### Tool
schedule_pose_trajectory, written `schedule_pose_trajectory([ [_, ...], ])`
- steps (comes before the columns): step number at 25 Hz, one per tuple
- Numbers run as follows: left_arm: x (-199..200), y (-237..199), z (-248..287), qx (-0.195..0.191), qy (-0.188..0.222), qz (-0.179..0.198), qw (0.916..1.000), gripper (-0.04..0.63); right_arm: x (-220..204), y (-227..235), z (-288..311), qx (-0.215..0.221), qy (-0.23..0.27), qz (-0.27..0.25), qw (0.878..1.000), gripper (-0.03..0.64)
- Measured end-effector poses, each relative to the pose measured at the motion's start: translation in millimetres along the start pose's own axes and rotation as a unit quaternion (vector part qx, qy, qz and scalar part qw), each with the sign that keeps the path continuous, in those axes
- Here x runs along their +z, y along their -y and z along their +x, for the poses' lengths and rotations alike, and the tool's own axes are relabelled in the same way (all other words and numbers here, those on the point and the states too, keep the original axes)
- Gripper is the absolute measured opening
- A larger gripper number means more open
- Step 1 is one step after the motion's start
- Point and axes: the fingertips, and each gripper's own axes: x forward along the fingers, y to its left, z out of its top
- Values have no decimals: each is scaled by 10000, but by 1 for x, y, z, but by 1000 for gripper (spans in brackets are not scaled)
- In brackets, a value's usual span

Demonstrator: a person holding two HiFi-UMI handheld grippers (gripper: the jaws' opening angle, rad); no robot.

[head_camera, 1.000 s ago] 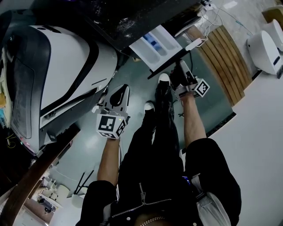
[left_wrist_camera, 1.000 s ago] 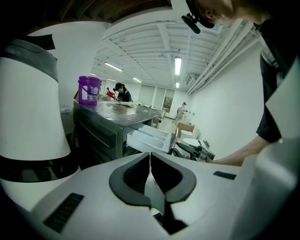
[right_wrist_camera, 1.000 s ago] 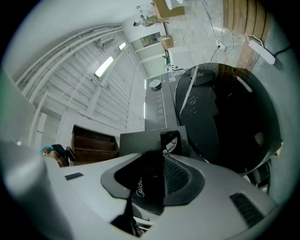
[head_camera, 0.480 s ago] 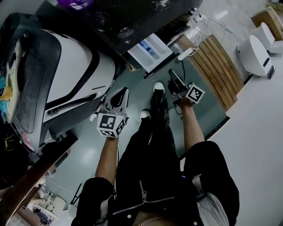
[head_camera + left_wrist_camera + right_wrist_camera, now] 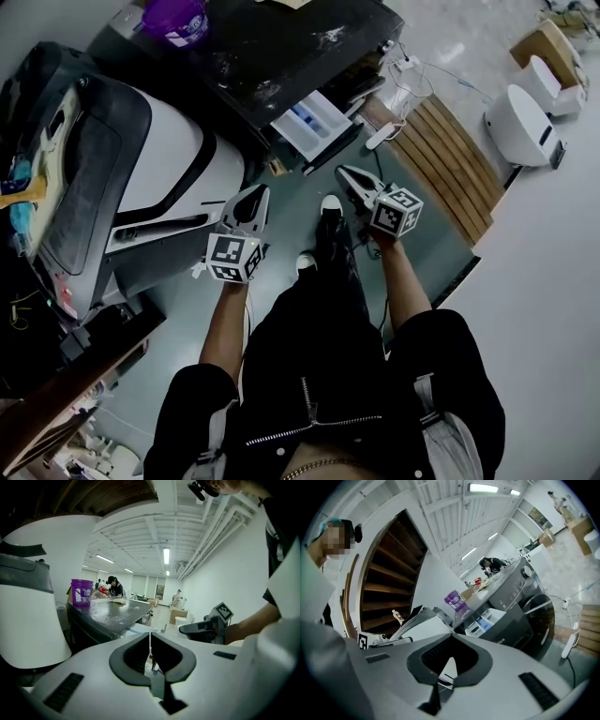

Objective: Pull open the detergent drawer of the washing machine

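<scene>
The dark washing machine [image 5: 281,52] stands at the top of the head view, with its white detergent drawer [image 5: 314,122] pulled out of the front. In the right gripper view the drawer [image 5: 482,619] juts from the machine [image 5: 520,604], blue insert showing. My right gripper [image 5: 345,174] hovers just right of the drawer, apart from it, jaws shut and empty [image 5: 452,634]. My left gripper [image 5: 257,192] hangs further left over the floor, also shut on nothing [image 5: 150,633]. From it I see the right gripper [image 5: 190,629] level beside me.
A large white and black appliance [image 5: 141,178] fills the left side. A purple tub [image 5: 174,19] sits on the washer top. A wooden slatted board [image 5: 441,159], a power strip [image 5: 380,137] with cables and white devices [image 5: 520,127] lie to the right. The person's shoes [image 5: 330,204] stand between the grippers.
The right gripper has left the drawer front, closed its jaws, rolled over and risen. The left gripper has lifted a little. The drawer stays pulled out.
</scene>
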Motion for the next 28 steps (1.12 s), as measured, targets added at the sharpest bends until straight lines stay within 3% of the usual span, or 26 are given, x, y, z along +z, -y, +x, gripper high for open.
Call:
schedule_pose_trajectory([
  [7, 26, 10, -5, -106, 271, 93, 9995, 26, 13, -48, -16, -343, -177, -1100, 9932, 6],
  [12, 49, 20, -6, -212, 471, 331, 9981, 26, 40, -63, -30, -796, 5, -2194, 9724, 6],
  [28, 88, 40, -38, -221, 932, 742, 9926, 26, 84, -112, -80, -1463, 703, -2897, 9433, 5],
])
